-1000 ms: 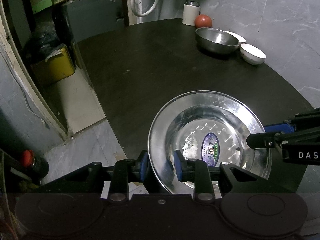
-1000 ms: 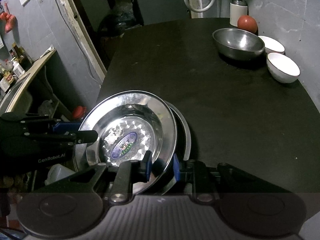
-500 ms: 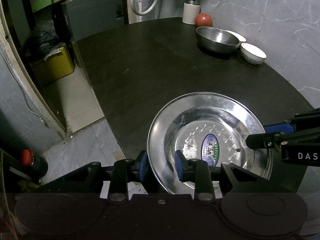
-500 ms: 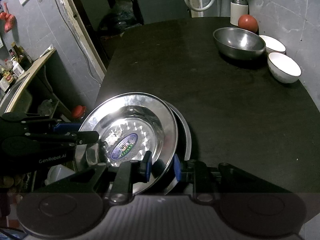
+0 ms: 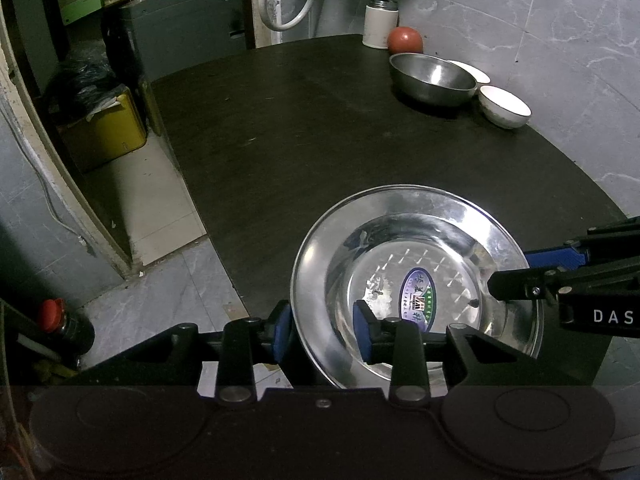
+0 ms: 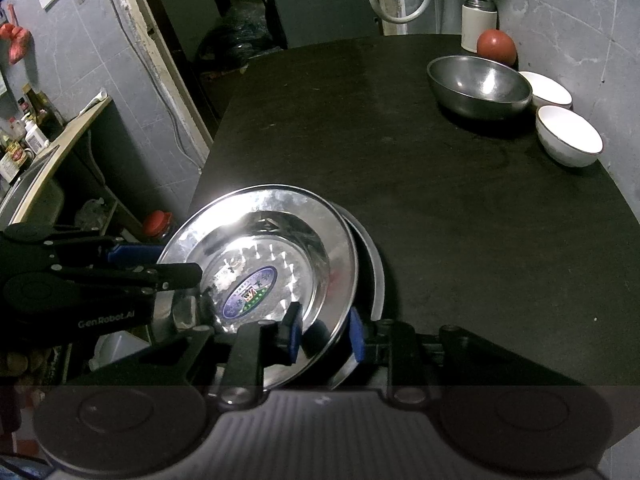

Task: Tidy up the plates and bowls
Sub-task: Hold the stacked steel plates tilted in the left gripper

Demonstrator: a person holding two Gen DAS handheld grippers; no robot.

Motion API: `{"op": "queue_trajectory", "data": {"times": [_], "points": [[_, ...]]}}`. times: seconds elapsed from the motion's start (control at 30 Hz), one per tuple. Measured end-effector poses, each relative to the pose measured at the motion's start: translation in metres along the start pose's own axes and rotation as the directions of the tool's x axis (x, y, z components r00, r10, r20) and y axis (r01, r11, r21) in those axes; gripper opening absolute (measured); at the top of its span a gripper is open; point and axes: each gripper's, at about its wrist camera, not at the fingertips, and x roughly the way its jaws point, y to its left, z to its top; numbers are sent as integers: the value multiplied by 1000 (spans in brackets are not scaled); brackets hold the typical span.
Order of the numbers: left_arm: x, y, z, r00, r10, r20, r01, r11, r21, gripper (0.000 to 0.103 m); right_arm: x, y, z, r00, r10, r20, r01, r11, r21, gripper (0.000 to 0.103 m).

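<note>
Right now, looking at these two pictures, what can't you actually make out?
1. Lower plate, right wrist view: mostly covered by the top plate; only its right rim shows.
2. Far white bowl, left wrist view: largely behind the steel bowl.
3. Sticker in the top plate, both views: wording too small to read.

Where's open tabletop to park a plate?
Bare: the dark table's whole middle, between the steel plates at the near edge and the steel bowl. Crowded: far right corner, two white bowls, canister, red ball.
</note>
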Motion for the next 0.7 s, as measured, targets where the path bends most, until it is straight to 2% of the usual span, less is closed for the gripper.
{"op": "queue_trajectory", "data": {"times": [0.7], "points": [[0,1,0,1000,-3,-1,3,1000,1,36,-2,4,-2,1000,-9,6,9,1000,-20,33]]}}
